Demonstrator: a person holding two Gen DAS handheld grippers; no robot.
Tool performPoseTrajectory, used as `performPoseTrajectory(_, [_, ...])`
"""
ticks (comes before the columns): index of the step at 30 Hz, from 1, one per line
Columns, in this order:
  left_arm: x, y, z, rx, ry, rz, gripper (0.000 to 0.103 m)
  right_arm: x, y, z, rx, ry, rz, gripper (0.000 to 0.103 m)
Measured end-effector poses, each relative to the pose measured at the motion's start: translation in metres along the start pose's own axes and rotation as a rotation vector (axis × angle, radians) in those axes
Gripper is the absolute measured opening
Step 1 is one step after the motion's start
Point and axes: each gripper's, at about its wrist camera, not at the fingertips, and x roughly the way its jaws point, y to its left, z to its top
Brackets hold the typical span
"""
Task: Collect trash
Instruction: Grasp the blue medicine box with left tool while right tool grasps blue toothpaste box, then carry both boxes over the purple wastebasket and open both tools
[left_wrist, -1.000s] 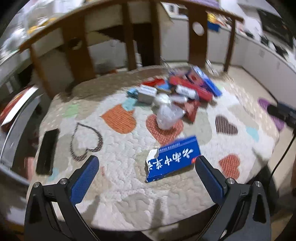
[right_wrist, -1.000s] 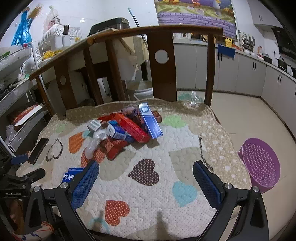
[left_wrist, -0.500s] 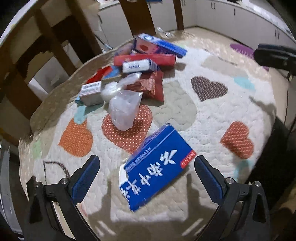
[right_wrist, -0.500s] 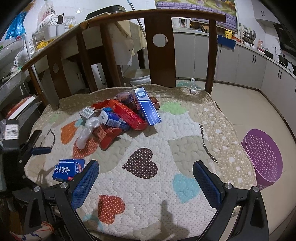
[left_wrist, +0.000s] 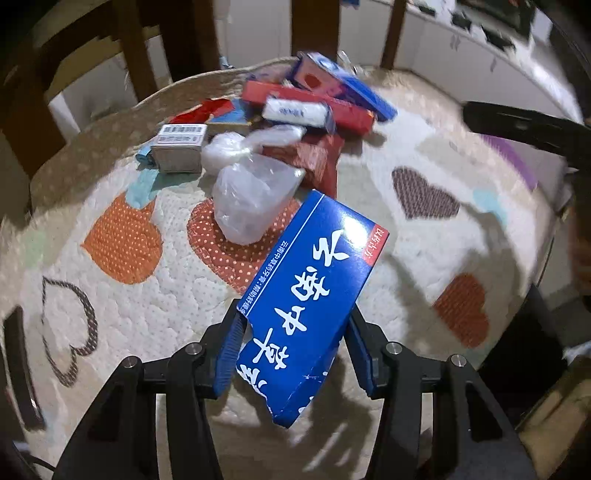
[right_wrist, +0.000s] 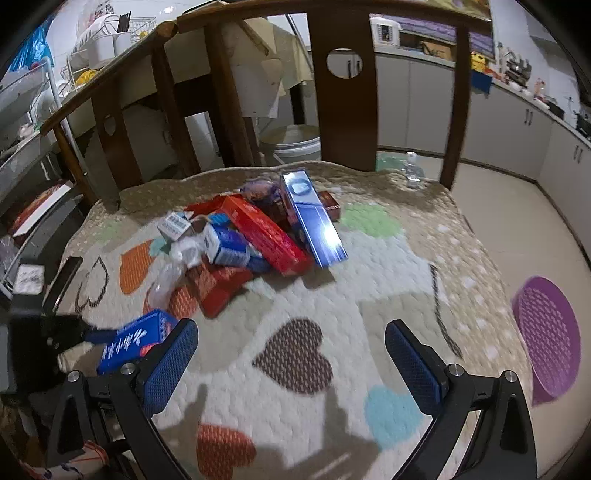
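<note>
My left gripper is shut on a blue box with white Chinese characters and holds it tilted a little above the quilted heart-pattern cushion. The same box shows at the lower left of the right wrist view. Behind it lies a clear plastic bag and a pile of red, blue and white boxes, seen in the right wrist view as a pile at mid cushion. My right gripper is open and empty above the cushion's front part.
A purple perforated basket stands on the floor to the right of the chair. The wooden chair back rises behind the pile. A black phone-like slab lies at the cushion's left edge. Shelves and cabinets stand beyond.
My left gripper moved forward over the blue box and shut on it, and the box is now lifted and tilted. My right gripper stayed open and shifted slightly closer to the cushion.
</note>
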Motion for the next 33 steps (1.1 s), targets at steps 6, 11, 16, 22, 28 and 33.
performPoseTrajectory(6, [0.008,0.002,0.008,-0.061,-0.006,-0.032,0.052,0.045,-0.016,0.048,0.023,0.022,0.039,0.097])
performPoseTrajectory(11, [0.016,-0.006,0.016,-0.063,0.000,-0.050,0.052,0.086,-0.025,0.078,0.026,0.071,0.045,0.083])
performPoseTrajectory(16, [0.019,-0.013,0.023,-0.088,-0.010,-0.059,0.052,0.120,-0.025,0.093,0.007,0.102,0.029,0.076])
performPoseTrajectory(22, [0.013,-0.020,0.025,-0.159,-0.023,-0.064,0.050,0.140,-0.025,0.092,-0.001,0.148,0.061,0.038])
performPoseTrajectory(28, [-0.017,-0.030,0.028,-0.191,-0.071,-0.047,0.050,0.113,-0.045,0.090,0.076,0.093,0.132,0.035])
performPoseTrajectory(33, [-0.036,-0.055,0.040,-0.138,-0.098,-0.031,0.050,0.081,-0.081,0.081,0.173,0.056,0.169,0.035])
